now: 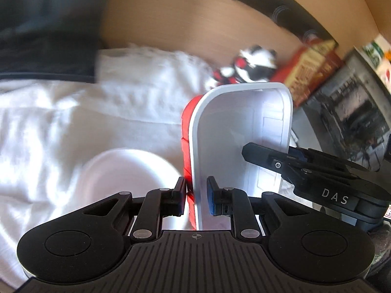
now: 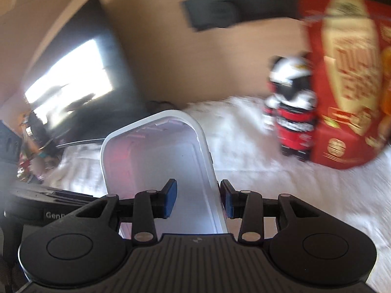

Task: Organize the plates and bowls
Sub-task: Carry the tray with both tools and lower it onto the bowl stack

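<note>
Clamping the near left wall of a white rectangular tray (image 1: 234,131), the left gripper (image 1: 195,197) is seen at the lower centre of the left wrist view, its blue pads pressed on either side of the rim. A red tray (image 1: 187,146) is nested against the white one's outer side. The opposite wall is gripped by the right gripper (image 1: 268,156), entering from the right of that frame. In the right wrist view the right gripper (image 2: 198,199) is closed on the tray's right wall at centre bottom. A white round plate (image 1: 129,171) lies on the white cloth (image 1: 48,122) at lower left. A toy figure (image 2: 290,107) and red box (image 2: 347,73) are blurred at upper right.
</note>
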`<state>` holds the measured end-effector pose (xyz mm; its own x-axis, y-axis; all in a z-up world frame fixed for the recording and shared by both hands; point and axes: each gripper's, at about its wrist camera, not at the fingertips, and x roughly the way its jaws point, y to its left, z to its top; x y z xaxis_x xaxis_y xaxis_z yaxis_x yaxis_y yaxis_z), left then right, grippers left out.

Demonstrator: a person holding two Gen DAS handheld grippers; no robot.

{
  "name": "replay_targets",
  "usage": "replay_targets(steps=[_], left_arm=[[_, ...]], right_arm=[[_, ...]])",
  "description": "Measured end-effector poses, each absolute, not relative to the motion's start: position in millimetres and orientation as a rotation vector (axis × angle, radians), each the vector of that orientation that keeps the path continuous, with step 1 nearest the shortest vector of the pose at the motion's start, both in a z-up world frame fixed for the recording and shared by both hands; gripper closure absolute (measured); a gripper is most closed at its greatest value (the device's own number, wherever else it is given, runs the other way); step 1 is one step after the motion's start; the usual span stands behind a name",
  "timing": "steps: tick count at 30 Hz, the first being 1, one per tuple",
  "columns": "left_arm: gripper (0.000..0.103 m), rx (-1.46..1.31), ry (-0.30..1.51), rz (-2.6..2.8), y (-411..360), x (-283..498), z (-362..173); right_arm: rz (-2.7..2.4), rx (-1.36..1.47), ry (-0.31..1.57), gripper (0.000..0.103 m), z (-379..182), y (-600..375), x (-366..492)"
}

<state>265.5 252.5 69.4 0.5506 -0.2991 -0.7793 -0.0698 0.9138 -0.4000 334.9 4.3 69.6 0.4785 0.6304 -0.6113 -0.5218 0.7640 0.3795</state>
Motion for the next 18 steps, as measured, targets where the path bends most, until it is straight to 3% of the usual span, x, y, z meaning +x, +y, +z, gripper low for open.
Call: replay_targets(steps=[6,18], left_arm=[[0.084,-0.506,1.023,-0.053,308,235,54],[0.084,-0.563,1.069,-0.036,340,247,13]], right_arm=[[0.826,0.103,0.834,0.064,73,75,317],[0.770,0.017,0.998,0.064,27,141,322]])
